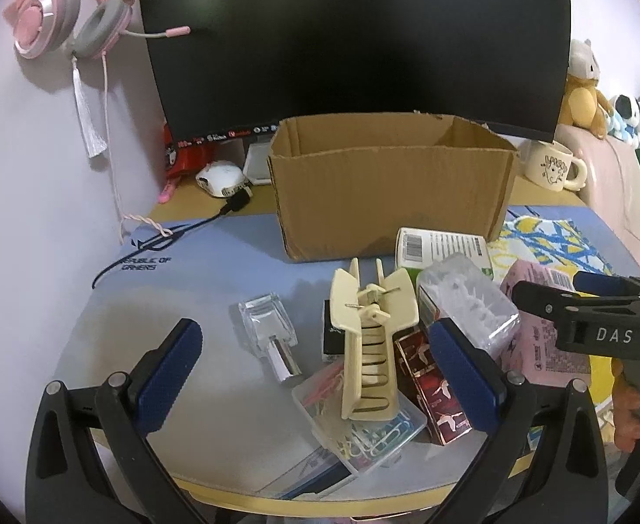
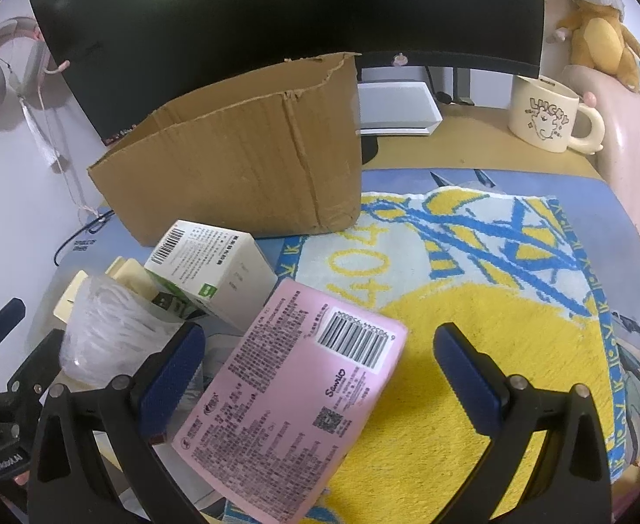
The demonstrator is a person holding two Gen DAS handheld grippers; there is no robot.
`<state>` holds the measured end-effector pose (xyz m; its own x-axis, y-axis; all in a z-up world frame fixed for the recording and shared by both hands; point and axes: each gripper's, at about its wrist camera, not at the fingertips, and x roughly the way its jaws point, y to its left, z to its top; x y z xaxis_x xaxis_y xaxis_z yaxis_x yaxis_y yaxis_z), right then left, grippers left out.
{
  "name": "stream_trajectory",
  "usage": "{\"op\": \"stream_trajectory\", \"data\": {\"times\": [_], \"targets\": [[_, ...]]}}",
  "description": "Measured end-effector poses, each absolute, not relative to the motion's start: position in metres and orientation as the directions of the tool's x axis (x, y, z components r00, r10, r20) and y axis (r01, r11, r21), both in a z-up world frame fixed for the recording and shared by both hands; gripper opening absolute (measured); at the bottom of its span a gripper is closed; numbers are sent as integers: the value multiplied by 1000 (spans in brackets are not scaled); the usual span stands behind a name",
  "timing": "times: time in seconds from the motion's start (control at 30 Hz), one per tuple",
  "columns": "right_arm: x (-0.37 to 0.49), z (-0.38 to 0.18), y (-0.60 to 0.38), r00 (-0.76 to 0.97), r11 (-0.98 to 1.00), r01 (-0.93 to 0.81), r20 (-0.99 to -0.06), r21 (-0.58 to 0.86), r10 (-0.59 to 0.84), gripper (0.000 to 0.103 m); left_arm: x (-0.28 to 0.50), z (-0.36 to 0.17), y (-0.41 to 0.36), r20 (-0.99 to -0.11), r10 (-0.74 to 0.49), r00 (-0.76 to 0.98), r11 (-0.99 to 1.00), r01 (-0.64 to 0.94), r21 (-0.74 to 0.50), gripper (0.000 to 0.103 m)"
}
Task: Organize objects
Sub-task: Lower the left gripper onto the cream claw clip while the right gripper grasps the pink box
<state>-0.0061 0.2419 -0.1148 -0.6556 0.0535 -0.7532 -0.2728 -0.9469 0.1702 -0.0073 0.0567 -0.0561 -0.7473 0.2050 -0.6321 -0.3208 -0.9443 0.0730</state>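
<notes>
Both jaws spread wide, gripping nothing — the left gripper (image 1: 315,362) straddles a cream hair claw clip (image 1: 370,340), the right gripper (image 2: 320,371) a pink Sanrio packet (image 2: 293,397), near the cardboard box (image 1: 389,183).

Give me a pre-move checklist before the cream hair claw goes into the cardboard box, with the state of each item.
1. Left hand-held gripper open wide enough: ok, jaws spread on either side of the hair claw.
2. Hair claw free to lift: ok, it lies on top of the paperclip case, nothing on it.
3. Cardboard box open at the top: ok, no flaps over the opening.
4. Room inside the box: cannot tell, its floor is hidden.
5. Right hand-held gripper out of the way: not ok, it sits close beside the pile, over the pink packet.
6. Right hand-held gripper empty: ok, jaws open.
</notes>
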Motion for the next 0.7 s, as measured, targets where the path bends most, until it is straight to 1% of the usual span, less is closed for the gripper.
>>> {"op": "stream_trajectory", "data": {"times": [0.2, 0.43, 0.57, 0.7], "targets": [[-8, -118, 244, -635, -940, -285, -772, 187, 39, 103, -14, -64, 59, -659, 177, -731, -950, -302, 79, 103], [-8, -121, 246, -628, -932, -306, -777, 194, 44, 103, -27, -76, 59, -699, 211, -683, -950, -312, 18, 103], [-8, -122, 245, -622, -933, -307, -781, 187, 48, 103, -30, -78, 55, -695, 212, -688, -955, -298, 4, 103], [-10, -125, 242, -611, -932, -314, -790, 181, 52, 103, -27, -76, 59, -668, 170, -725, -962, -270, 49, 103]]}}
